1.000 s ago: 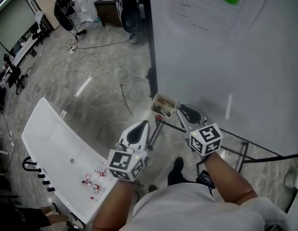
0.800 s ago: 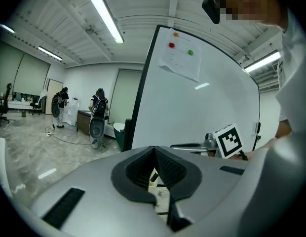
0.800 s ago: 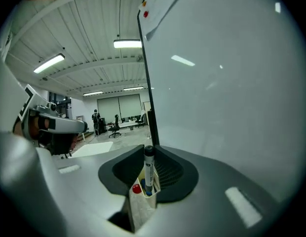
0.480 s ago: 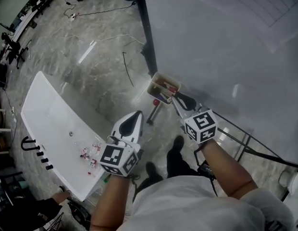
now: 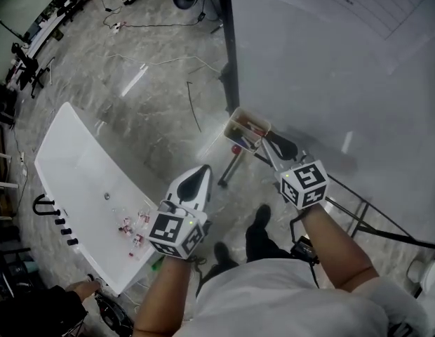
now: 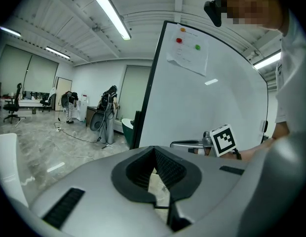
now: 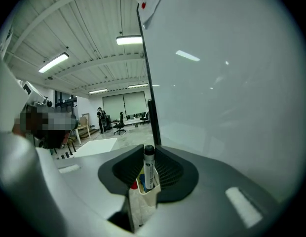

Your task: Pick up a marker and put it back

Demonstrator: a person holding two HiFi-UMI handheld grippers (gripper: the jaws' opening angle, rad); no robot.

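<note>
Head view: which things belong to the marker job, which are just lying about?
Job: marker; holder; right gripper, jaws opening, marker between them.
Lying about: white table; bits on it; floor cable; left gripper, empty.

Two grippers: the left gripper [image 5: 205,168] and the right gripper [image 5: 264,140], its jaws opening. Three markers can be counted: one black-capped marker [image 7: 149,163] between the right fingers, and one red marker [image 7: 134,185] and one blue marker [image 7: 142,180] just below them. One box [image 7: 143,204] under those fingers, one whiteboard [image 5: 330,83] beyond them, one sheet of paper [image 6: 188,48] above the left fingers, one white table [image 5: 70,174] left of them
</note>
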